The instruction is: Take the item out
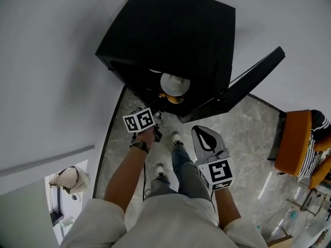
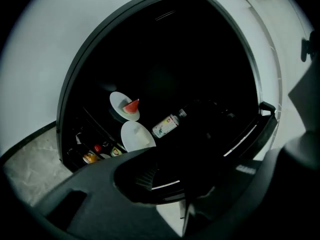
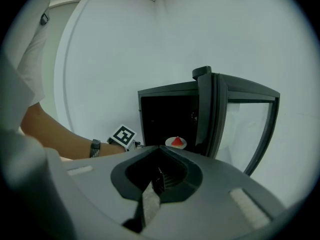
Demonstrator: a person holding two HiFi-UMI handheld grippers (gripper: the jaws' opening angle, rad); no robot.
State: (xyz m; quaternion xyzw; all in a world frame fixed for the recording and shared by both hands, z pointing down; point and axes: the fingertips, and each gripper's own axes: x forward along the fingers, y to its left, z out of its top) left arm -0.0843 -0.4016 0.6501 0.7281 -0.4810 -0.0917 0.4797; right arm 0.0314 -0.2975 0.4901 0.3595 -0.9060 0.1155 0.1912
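Observation:
A black mini fridge (image 1: 170, 30) stands against the white wall with its door (image 1: 243, 84) swung open to the right. Inside, a red watermelon slice (image 2: 131, 106) lies on a white plate (image 2: 120, 100). Below it are a second white plate (image 2: 136, 135) and a bottle (image 2: 167, 125) lying on its side. Small bottles (image 2: 95, 154) stand lower left. My left gripper (image 1: 158, 109) is at the fridge mouth, jaws apart with nothing seen between them. My right gripper (image 1: 199, 130) hangs back over the floor, shut and empty. The right gripper view shows the slice (image 3: 176, 141) in the opening.
The open glass door (image 3: 235, 129) juts out on the right of the opening. An orange chair (image 1: 295, 141) stands at the far right on the marble floor (image 1: 248, 133). The person's legs and shoes (image 1: 176, 137) are just below the fridge front.

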